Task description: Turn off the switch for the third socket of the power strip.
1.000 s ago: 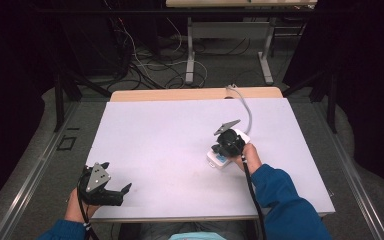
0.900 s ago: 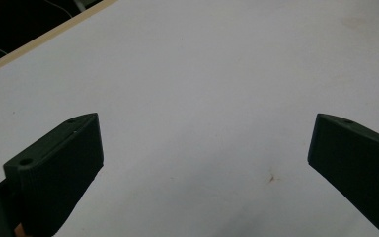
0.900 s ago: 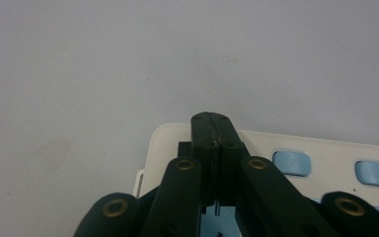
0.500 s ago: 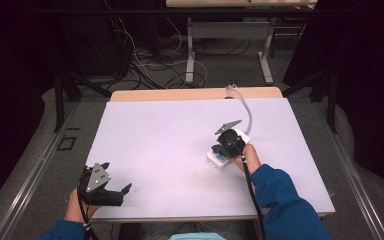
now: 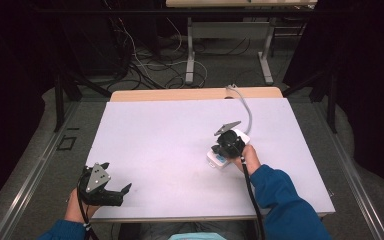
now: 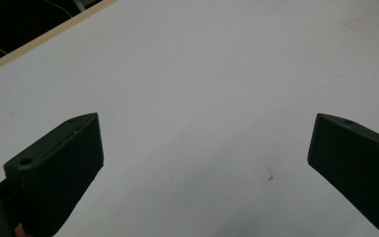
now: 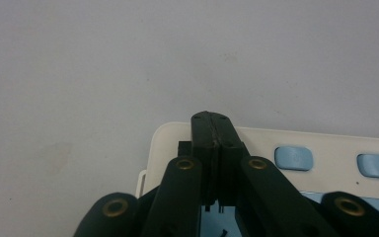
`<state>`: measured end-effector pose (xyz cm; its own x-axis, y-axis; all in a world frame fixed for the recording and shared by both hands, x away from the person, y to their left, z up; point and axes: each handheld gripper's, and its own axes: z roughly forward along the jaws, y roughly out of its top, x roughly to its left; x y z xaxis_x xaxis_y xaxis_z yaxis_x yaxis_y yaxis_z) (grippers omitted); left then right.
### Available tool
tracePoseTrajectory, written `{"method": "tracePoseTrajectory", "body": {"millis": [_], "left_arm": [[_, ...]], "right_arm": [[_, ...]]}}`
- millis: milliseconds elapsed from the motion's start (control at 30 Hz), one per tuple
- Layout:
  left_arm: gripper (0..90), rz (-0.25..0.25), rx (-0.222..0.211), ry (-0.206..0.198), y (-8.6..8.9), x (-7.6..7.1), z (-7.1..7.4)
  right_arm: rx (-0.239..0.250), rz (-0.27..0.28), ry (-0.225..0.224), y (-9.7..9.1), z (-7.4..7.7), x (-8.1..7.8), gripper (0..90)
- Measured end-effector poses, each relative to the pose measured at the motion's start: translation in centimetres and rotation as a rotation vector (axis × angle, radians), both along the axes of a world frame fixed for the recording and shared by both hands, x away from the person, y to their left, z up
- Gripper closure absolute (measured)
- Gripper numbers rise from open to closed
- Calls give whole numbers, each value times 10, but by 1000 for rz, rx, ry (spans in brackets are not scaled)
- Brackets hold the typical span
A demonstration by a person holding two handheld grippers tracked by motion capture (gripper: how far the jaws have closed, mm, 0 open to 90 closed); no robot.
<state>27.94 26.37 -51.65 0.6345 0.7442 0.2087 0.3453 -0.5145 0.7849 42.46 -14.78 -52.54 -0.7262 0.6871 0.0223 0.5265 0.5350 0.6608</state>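
A white power strip [image 5: 218,159] with blue buttons [image 7: 293,158] lies right of the table's middle, and its grey cord [image 5: 245,107] runs to the far edge. My right gripper [image 5: 227,145] stands on top of it, pointing down. In the right gripper view my right gripper [image 7: 212,122] has its jaws pressed together over the power strip's [image 7: 325,145] end, and a small black part shows beside them. My left gripper [image 5: 116,185] rests at the near left corner. Its jaws stand wide apart over bare white surface in the left gripper view [image 6: 205,163].
The white table top [image 5: 170,135] has a wooden strip [image 5: 180,94] along its far edge. Beyond it the floor holds table legs [image 5: 190,55] and loose cables [image 5: 145,65]. Dark curtains stand on both sides.
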Motion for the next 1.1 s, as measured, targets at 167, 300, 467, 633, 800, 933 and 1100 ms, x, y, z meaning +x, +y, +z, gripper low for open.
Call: {"method": "tracePoseTrajectory", "body": {"millis": [167, 300, 467, 633, 800, 933, 1100], "left_arm": [[6, 0, 1, 1, 0, 0, 0], [5, 0, 3, 2, 0, 0, 0], [5, 1, 3, 1, 0, 0, 0], [5, 1, 4, 1, 0, 0, 0], [5, -1, 4, 2, 0, 0, 0], [5, -2, 6, 1, 0, 0, 0], [5, -3, 3, 3, -1, 0, 0]], "right_arm": [[1, -3, 0, 0, 0, 0, 900], [2, -4, 4, 0, 0, 0, 900], [3, -5, 3, 0, 0, 0, 900], [5, -4, 5, 0, 0, 0, 900], [23, -4, -16, 0, -2, 1, 900], [-52, 8, 42, -2, 4, 0, 900], [21, -6, -8, 0, -2, 1, 900]]}}
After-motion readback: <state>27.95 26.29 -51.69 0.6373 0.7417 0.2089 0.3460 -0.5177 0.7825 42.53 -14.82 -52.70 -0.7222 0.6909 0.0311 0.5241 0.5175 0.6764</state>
